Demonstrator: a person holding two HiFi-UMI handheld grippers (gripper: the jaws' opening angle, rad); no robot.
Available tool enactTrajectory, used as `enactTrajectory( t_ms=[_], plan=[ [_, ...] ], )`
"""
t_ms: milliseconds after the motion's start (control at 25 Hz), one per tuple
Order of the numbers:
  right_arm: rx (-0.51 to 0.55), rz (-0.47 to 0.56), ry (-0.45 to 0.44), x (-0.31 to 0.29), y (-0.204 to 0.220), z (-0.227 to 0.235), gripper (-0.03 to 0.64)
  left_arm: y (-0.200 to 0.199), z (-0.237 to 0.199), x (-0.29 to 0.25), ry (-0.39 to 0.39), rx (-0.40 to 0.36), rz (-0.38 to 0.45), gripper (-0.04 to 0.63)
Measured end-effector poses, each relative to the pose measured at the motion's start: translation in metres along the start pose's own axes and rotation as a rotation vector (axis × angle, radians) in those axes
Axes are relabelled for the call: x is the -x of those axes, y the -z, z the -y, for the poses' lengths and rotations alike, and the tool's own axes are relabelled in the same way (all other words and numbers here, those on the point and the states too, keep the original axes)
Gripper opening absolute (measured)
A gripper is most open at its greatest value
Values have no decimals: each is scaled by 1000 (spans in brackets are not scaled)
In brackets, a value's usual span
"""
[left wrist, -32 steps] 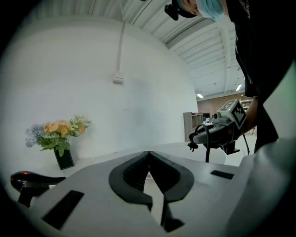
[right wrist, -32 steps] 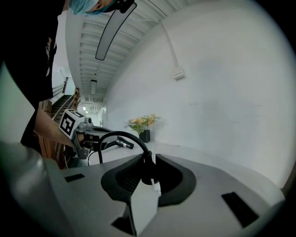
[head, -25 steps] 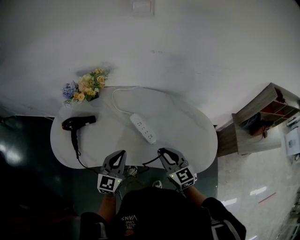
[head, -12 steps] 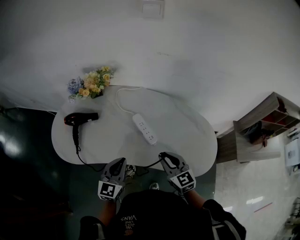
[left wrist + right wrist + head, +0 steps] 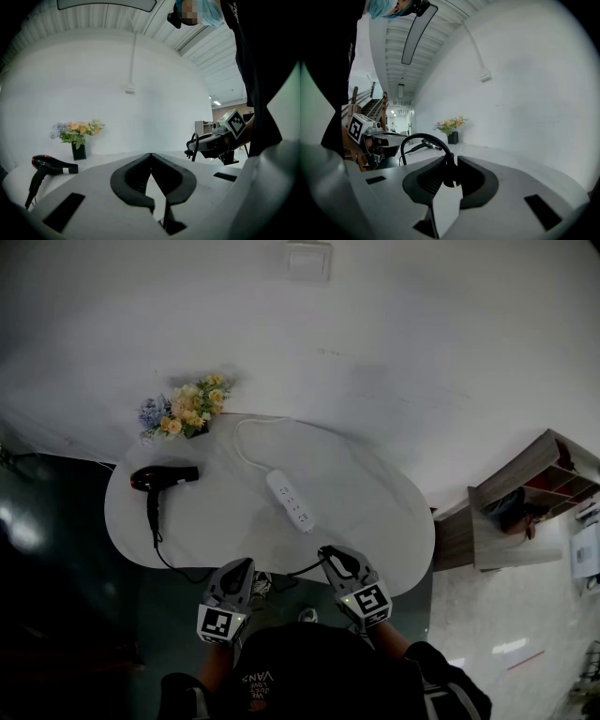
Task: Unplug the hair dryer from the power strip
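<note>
Plug (image 5: 449, 176) sits clamped in near-level right gripper (image 5: 328, 553); left gripper (image 5: 243, 564) closed alongside.

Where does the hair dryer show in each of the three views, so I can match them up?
Head view: hair dryer on the left side of the table, below the flowers.
Left gripper view: lower left, below-left of the flowers.
Right gripper view: small, left of centre, below-left of the flowers.
Shared landmark: the flowers.

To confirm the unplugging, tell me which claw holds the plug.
The right claw: it grips the black plug, cord looping away. The left claw is shut, empty.
</note>
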State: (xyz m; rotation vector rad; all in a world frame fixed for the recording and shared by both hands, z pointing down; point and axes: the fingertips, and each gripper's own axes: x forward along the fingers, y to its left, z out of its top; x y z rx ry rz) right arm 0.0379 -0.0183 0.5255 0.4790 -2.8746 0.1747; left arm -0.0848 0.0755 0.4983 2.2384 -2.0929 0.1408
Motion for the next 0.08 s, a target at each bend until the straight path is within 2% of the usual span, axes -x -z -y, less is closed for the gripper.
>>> enactTrajectory(
  t_ms=[80],
  plan=[
    [-11,0,7,2,1,0,92,1,1,2,-2,1,-2,18]
  ],
)
